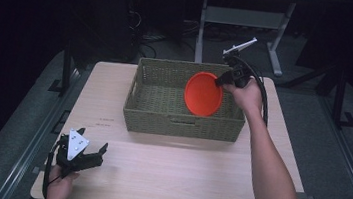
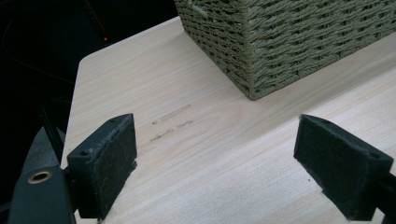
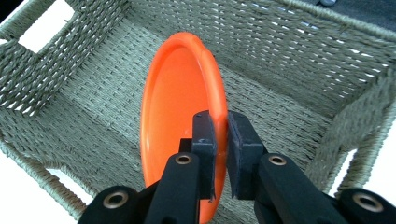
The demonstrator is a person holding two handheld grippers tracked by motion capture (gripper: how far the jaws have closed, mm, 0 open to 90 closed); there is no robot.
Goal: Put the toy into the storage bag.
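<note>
An orange plate hangs on edge over the right half of the woven basket. My right gripper is shut on the plate's rim at its upper right. In the right gripper view the plate stands nearly vertical, its rim pinched between the two black pads, with the basket's floor below it. My left gripper rests at the table's near left corner, open. The left gripper view has bare tabletop between its pads and the basket's corner ahead of them.
The basket stands at the middle back of the light wooden table, with handle slots in its end walls. A dark floor and a desk frame lie beyond the table. Bare tabletop lies in front of the basket.
</note>
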